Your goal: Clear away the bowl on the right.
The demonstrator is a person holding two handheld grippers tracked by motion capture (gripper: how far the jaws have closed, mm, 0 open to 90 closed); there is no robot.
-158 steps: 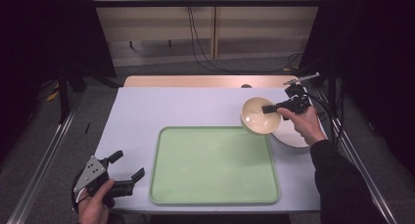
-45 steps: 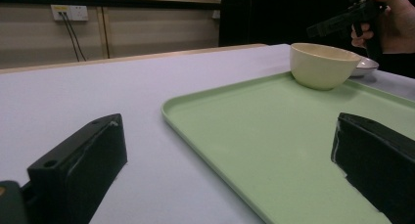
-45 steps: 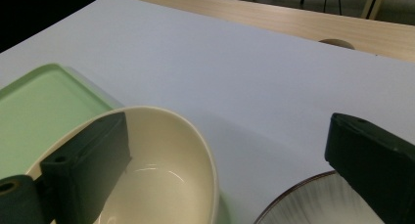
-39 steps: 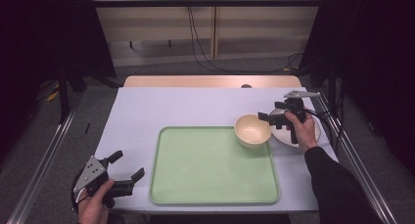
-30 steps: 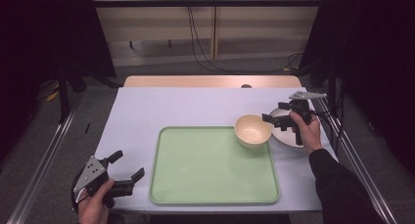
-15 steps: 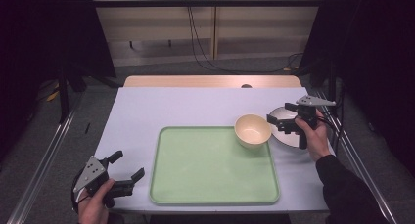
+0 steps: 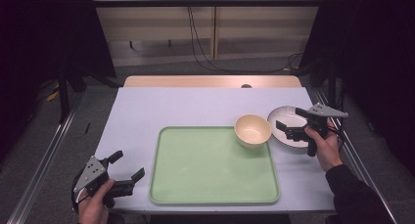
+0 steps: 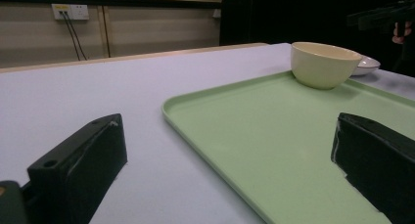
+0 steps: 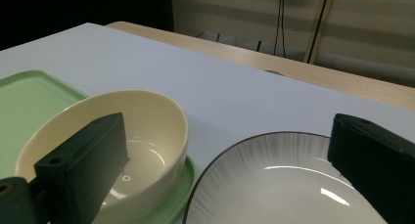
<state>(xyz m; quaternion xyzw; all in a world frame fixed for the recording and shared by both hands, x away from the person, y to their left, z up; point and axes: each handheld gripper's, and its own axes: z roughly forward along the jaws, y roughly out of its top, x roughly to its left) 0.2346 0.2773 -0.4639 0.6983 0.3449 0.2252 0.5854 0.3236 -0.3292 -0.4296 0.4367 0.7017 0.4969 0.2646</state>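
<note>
Right hand-held gripper (image 7: 292, 129) over plate's (image 7: 289, 142) edge

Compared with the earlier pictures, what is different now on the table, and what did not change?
The right gripper carried the cream bowl off the plate and set it on the green tray's far right corner. It then let go and drew back to the right; it now hangs open over the plate. The left gripper, the tray and the plate stayed where they were.

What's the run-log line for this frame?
bowl: on tray corner | plate: beside tray | right claw: open, over plate | left claw: open, idle
</note>
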